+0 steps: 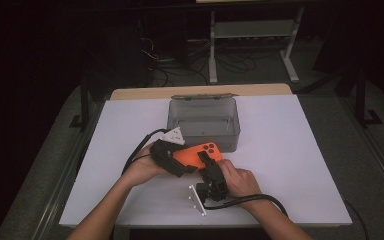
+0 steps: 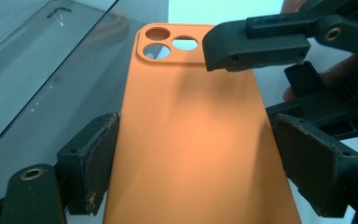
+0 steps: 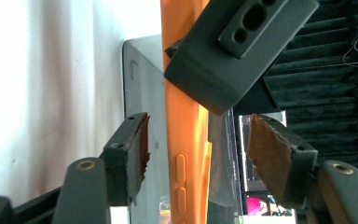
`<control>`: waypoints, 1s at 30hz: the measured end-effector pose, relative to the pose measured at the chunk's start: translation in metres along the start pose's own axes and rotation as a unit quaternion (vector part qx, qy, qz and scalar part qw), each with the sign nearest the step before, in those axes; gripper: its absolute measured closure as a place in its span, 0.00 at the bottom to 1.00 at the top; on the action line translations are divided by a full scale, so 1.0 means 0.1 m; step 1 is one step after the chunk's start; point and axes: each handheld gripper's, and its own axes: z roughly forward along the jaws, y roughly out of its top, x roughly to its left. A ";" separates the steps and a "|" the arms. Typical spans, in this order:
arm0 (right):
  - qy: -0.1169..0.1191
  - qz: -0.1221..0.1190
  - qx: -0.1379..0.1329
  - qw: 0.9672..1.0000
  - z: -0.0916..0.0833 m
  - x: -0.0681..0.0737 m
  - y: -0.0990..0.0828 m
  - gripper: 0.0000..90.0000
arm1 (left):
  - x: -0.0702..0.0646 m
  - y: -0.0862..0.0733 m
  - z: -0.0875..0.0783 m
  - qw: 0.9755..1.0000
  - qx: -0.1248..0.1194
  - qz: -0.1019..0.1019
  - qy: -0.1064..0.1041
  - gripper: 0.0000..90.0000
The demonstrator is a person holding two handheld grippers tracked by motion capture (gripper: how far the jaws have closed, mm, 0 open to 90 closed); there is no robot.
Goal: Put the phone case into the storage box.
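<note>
one orange phone case (image 2: 191, 135) is held above the white table (image 1: 290, 150), just near of the one grey open box (image 1: 203, 122). the left gripper (image 2: 196, 154) is clamped across the case's width; the right gripper (image 3: 198, 154) straddles its edge, jaws apart, seemingly not yet pressing. step in hand: taking a second grip. the next move likely calls for closing the right jaws squarely on the thin edge. count: one case, one box, two grippers.
</note>
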 end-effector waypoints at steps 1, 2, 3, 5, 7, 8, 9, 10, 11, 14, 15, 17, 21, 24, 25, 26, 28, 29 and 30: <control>-0.001 0.000 0.000 1.000 0.00 0.00 0.00 0.44 | 0.00 0.00 0.00 1.000 0.000 0.000 0.000 0.18; -0.001 -0.001 0.001 1.000 0.00 0.00 0.00 0.44 | 0.00 0.00 0.00 1.000 0.000 0.000 0.000 0.18; 0.000 -0.001 0.002 1.000 0.00 0.01 0.00 0.45 | 0.00 0.00 0.00 1.000 0.000 0.000 0.000 0.18; 0.000 -0.003 0.002 1.000 0.00 0.01 0.00 0.46 | 0.00 0.00 0.00 1.000 0.000 0.000 -0.001 0.18; 0.000 -0.004 0.003 1.000 0.00 0.01 0.01 0.47 | -0.01 0.00 0.00 1.000 0.001 0.000 0.000 0.18; 0.000 -0.004 0.003 1.000 0.00 0.01 0.01 0.48 | -0.01 0.00 0.01 1.000 0.000 0.001 0.000 0.18; 0.000 -0.006 0.003 1.000 0.00 0.01 0.01 0.48 | -0.01 0.00 0.01 1.000 0.001 0.001 0.000 0.18; 0.000 -0.006 0.002 1.000 0.00 0.01 0.01 0.49 | -0.01 0.00 0.01 1.000 0.000 0.001 0.000 0.18; -0.001 -0.007 0.002 1.000 0.00 0.01 0.01 0.50 | -0.01 0.00 0.01 1.000 0.001 0.001 0.000 0.18; 0.000 -0.007 0.002 1.000 0.00 0.01 0.01 0.53 | -0.01 0.00 0.01 1.000 0.000 0.001 0.000 0.18; 0.000 -0.007 0.002 1.000 0.00 0.01 0.01 0.54 | -0.01 0.00 0.01 1.000 0.001 0.001 0.000 0.18; 0.001 -0.008 0.002 1.000 -0.01 0.01 0.01 0.54 | -0.01 0.00 0.01 1.000 0.001 0.001 0.000 0.18; 0.000 -0.009 0.002 1.000 -0.01 0.01 0.02 0.56 | -0.01 0.00 0.01 1.000 0.000 0.000 -0.001 0.18; -0.002 -0.011 0.000 1.000 -0.01 0.01 0.02 0.57 | -0.01 0.00 0.01 1.000 0.001 0.001 -0.001 0.18; -0.003 -0.012 0.000 1.000 -0.01 0.01 0.02 0.58 | -0.02 0.00 0.01 1.000 0.001 0.000 -0.002 0.18; -0.004 -0.013 -0.001 1.000 -0.01 0.01 0.02 0.58 | -0.02 0.00 0.01 1.000 0.001 0.000 -0.002 0.18; -0.003 -0.014 -0.001 1.000 -0.01 0.02 0.02 0.59 | -0.01 0.00 0.01 1.000 0.001 0.000 -0.002 0.18; -0.004 -0.014 -0.001 1.000 -0.01 0.02 0.02 0.59 | -0.01 0.00 0.01 1.000 0.001 0.000 -0.002 0.18; -0.003 -0.014 -0.001 1.000 -0.01 0.02 0.02 0.60 | -0.01 0.00 0.01 1.000 0.000 0.000 -0.002 0.18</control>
